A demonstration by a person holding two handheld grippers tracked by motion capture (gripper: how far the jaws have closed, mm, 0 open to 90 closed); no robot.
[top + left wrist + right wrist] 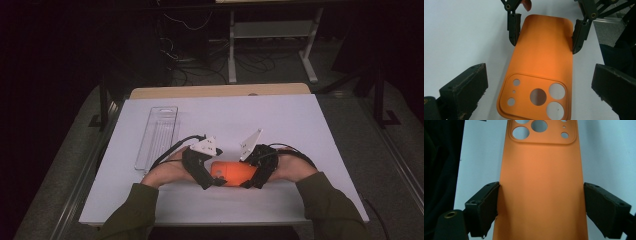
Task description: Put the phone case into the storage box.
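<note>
An orange phone case [232, 172] lies back-up on the white table [280, 120] near the front edge, between my two grippers. My right gripper [541, 192] has both pads against the long sides of the plain end of the case [541, 177], shut on it. My left gripper [540, 75] straddles the end with the camera holes, its jaws open and a gap on each side of the case [541, 57]. In the left gripper view the right gripper [544, 41] pinches the far end. From above, the left gripper [210, 181] and right gripper [252, 182] face each other.
A clear plastic tray [157, 137] lies lengthwise at the back left of the table. A wooden strip [220, 91] runs along the far edge. Beyond it are a white stand [272, 30] and cables on the floor. The person's sleeves rest at the front edge.
</note>
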